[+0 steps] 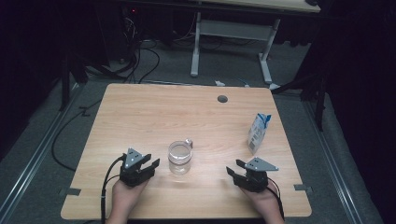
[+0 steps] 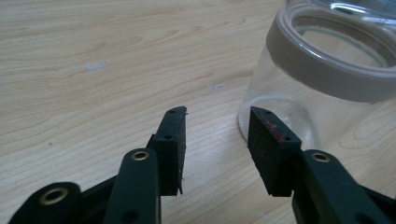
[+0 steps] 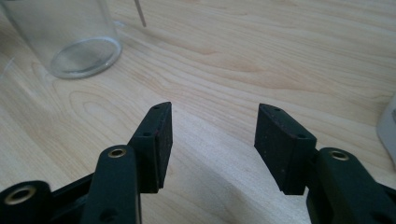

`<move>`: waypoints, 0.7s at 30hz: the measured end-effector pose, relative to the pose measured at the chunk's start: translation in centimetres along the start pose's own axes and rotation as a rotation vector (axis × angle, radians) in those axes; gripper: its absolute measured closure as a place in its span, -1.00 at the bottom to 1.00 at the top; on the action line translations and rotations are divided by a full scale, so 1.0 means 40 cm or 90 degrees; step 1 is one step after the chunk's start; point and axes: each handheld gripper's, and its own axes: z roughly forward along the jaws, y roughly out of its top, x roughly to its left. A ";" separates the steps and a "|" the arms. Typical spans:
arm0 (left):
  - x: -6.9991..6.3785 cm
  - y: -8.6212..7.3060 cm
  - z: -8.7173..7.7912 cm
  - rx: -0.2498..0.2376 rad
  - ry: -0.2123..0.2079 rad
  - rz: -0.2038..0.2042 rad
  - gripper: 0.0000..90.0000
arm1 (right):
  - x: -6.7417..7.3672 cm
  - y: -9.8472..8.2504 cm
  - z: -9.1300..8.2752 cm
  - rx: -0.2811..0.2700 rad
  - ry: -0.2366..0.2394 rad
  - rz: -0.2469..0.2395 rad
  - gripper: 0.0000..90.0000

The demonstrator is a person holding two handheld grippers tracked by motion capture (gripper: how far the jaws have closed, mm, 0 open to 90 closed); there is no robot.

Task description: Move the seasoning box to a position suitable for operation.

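Note:
A clear glass jar (image 1: 180,157) with a grey rim and a small wire clasp stands upright near the middle of the wooden table (image 1: 154,112). My left gripper (image 1: 152,161) rests just left of it, jaws apart and nothing between them. In the left gripper view the jar (image 2: 327,70) stands close ahead to the right of the open left gripper (image 2: 217,112). My right gripper (image 1: 234,167) lies to the right of the jar, open and holding nothing. In the right gripper view the jar's base (image 3: 70,28) is at the upper left, well away from the right gripper (image 3: 215,106).
A small white and blue carton (image 1: 258,133) stands upright near the table's right edge; its corner (image 3: 387,130) shows at the right of the right gripper view. A round cable hole (image 1: 222,99) sits near the far edge. Another desk's legs (image 1: 196,46) stand beyond the table.

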 end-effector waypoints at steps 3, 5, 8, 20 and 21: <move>-0.002 0.008 0.002 -0.009 0.001 0.002 0.34 | -0.001 0.003 -0.003 -0.008 -0.004 0.004 0.06; -0.005 0.014 0.005 -0.015 -0.002 -0.001 0.41 | 0.000 0.004 -0.003 -0.007 -0.004 0.009 0.06; -0.009 0.025 0.012 -0.021 -0.004 -0.005 0.48 | 0.000 0.004 -0.001 -0.003 -0.002 0.016 0.08; -0.035 0.060 0.039 -0.042 0.000 0.018 0.92 | -0.002 0.005 0.001 0.002 0.014 0.030 0.09; -0.038 0.061 0.041 -0.042 0.000 0.021 0.96 | -0.002 0.005 0.001 0.003 0.015 0.032 0.09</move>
